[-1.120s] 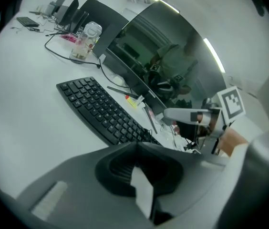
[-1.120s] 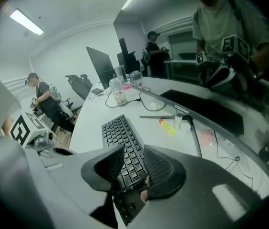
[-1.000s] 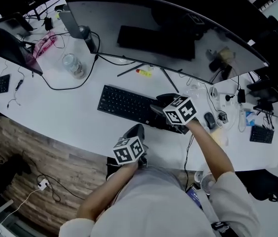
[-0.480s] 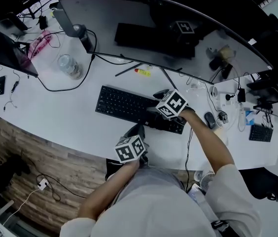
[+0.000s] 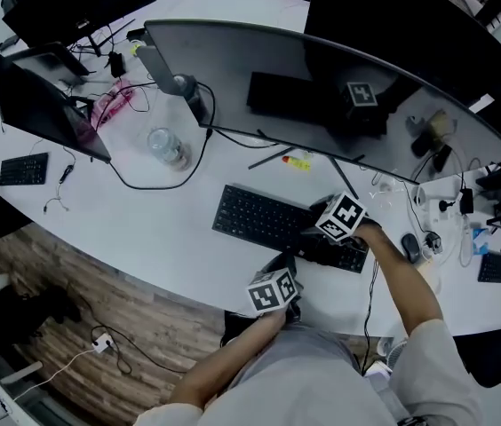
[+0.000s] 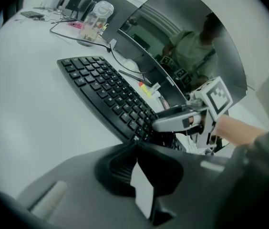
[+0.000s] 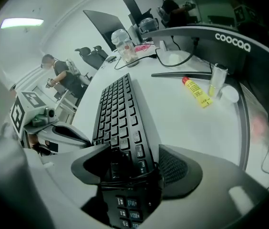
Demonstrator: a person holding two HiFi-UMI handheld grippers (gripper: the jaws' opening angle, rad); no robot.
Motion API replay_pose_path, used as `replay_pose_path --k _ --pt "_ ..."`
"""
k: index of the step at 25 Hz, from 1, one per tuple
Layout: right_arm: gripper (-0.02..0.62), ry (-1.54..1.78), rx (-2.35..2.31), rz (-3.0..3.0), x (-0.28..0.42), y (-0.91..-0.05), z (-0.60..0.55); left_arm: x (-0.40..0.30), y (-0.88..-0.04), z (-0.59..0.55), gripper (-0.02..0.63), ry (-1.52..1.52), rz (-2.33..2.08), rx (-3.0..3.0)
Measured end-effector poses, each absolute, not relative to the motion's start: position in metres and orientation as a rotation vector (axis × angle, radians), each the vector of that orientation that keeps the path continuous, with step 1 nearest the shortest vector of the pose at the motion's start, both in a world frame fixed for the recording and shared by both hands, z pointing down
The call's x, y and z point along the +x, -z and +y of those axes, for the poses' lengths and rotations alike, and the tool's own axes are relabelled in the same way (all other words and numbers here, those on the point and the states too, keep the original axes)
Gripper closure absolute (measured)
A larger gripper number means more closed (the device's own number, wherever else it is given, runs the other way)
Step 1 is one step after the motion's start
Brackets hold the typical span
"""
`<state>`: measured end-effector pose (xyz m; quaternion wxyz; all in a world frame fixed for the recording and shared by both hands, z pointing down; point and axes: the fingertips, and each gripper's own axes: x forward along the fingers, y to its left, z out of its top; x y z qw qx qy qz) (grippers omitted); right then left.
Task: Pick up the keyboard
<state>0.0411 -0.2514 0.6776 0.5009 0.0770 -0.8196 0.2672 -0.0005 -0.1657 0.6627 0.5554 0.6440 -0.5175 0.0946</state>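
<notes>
Desk (image 5: 144, 220): white, curved; carries everything below.
Monitor (image 5: 259, 69): wide curved screen, dark, standing behind the keyboard.
Keyboard (image 5: 259, 220): black, flat on the desk in front of the monitor, not lifted.
Right gripper (image 7: 129, 163): jaws just been opening, now wide, one on each long side of the keyboard's right end; pads not pressing.
Left gripper (image 6: 135, 146): jaws closed together, empty, tips near the keyboard's front edge.
Jar (image 5: 166, 146): clear, upright, left of the keyboard.
Tube (image 7: 196, 92): yellow, lying under the monitor.
</notes>
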Motion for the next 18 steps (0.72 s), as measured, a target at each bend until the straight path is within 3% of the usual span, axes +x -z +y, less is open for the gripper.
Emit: replay_pose_path --k 18 --pt "0.288 -0.704 0.216 -2.026 0.0372 -0.6779 -0.2577 -0.0048 -0.6669 -0.1625 0.606 -0.202 -1.242 1.489"
